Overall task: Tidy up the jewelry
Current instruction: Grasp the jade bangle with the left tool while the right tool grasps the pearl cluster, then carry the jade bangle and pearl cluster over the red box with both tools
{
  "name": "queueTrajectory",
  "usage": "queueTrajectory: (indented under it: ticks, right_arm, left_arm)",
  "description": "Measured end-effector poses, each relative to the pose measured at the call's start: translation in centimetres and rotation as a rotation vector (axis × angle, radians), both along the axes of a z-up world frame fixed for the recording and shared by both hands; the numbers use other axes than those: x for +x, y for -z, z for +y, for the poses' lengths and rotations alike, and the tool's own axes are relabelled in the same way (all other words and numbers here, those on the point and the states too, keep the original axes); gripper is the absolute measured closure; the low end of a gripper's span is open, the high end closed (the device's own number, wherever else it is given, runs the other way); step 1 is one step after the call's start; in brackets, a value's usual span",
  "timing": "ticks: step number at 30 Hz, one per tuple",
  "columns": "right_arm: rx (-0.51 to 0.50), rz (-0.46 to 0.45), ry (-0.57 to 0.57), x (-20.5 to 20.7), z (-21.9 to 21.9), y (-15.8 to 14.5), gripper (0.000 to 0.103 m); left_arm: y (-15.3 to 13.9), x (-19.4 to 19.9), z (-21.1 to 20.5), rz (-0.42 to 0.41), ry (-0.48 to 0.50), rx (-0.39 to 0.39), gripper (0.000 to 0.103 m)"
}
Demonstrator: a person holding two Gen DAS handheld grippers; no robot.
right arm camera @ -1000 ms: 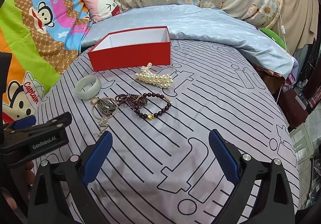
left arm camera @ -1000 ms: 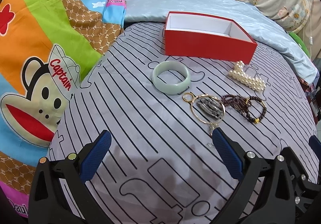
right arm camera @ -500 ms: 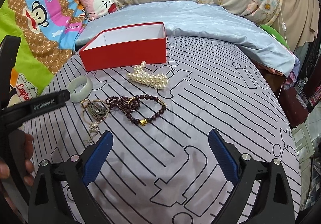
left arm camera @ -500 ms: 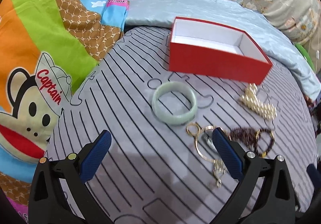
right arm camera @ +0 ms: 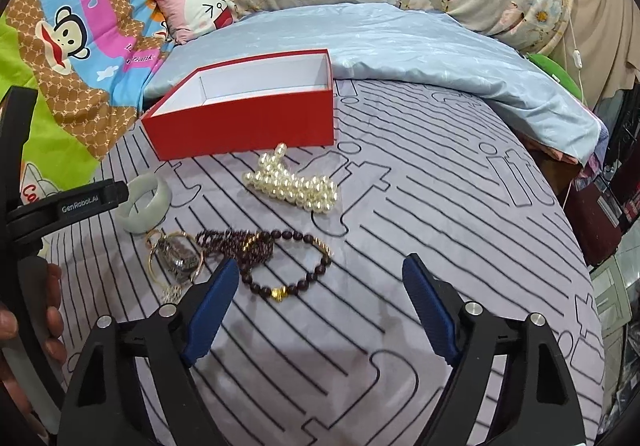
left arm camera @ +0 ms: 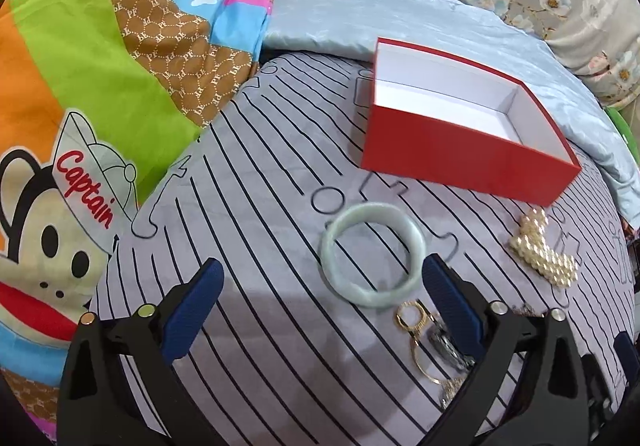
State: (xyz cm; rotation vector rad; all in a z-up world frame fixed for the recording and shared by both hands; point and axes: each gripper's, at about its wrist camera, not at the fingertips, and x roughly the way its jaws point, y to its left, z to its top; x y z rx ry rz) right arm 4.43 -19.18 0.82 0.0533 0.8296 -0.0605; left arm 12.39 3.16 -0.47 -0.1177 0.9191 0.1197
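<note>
striped grey bedsheet [left arm camera: 256,206] lay smooth under a glossy round jade bangle [left arm camera: 373,255]. at its one o'clock sat a rigid red box [left arm camera: 460,150]. left gripper [left arm camera: 320,286] and right gripper [right arm camera: 320,282] both gaped, holding nothing.

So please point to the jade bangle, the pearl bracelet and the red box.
jade bangle [left arm camera: 372,288], left wrist view, on its near rim.
pearl bracelet [right arm camera: 296,186], right wrist view, on the middle of the bead cluster.
red box [right arm camera: 244,126], right wrist view, on its front wall.

A striped sheet [right arm camera: 440,206] lies before a blue quilt [right arm camera: 400,42], monkey blanket [left arm camera: 80,94] and bunny pillow [right arm camera: 196,6].
</note>
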Motion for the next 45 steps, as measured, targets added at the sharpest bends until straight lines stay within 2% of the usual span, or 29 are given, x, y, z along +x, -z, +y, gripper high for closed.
queueTrajectory:
  ticks: [7, 17, 22, 25, 30, 33, 38, 40, 41, 43, 45]
  right_arm:
    - [-0.009, -0.017, -0.002, 2.5, -0.1, -0.3, 0.026]
    - [-0.014, 0.012, -0.036, 6.0, -0.3, 0.9, 0.031]
    - [0.008, 0.032, -0.126, 8.2, -0.3, 1.5, 0.032]
    - [-0.015, 0.043, -0.18, 9.3, 0.1, 1.8, 0.032]
    - [-0.038, 0.064, -0.242, 10.5, 0.5, 2.4, 0.032]
    - [-0.01, 0.089, -0.279, 11.1, 0.5, 3.0, 0.032]
    - [-0.006, 0.124, -0.32, 11.9, 0.5, 4.0, 0.032]
    - [-0.001, 0.146, -0.325, 12.2, 0.3, 4.5, 0.043]
    - [0.001, 0.142, -0.321, 12.1, 0.2, 4.5, 0.044]
    - [0.002, 0.139, -0.318, 12.0, 0.3, 4.5, 0.055]
    - [0.008, 0.138, -0.308, 11.9, 0.3, 4.4, 0.062]
  left_arm:
    - [1.2, 1.9, 1.4, 0.035, -0.014, 0.004, 0.025]
    - [3.5, 3.6, -0.1, 0.08, 0.054, 0.008, 0.045]
    - [3.4, 3.9, -0.6, 0.069, 0.079, 0.012, 0.065]
    - [3.3, 4.1, -0.8, 0.067, 0.094, -0.002, 0.078]
    - [3.2, 4.4, -1.1, 0.066, 0.108, -0.014, 0.086]
    - [3.2, 4.5, -1.1, 0.067, 0.117, -0.026, 0.09]
    - [3.1, 4.6, -1.3, 0.069, 0.125, -0.032, 0.091]
    - [3.1, 4.6, -1.3, 0.068, 0.127, -0.031, 0.091]
    - [3.1, 4.7, -1.3, 0.068, 0.126, -0.031, 0.091]
    - [3.1, 4.7, -1.3, 0.067, 0.128, -0.034, 0.091]
    - [3.1, 4.7, -1.3, 0.067, 0.128, -0.036, 0.091]
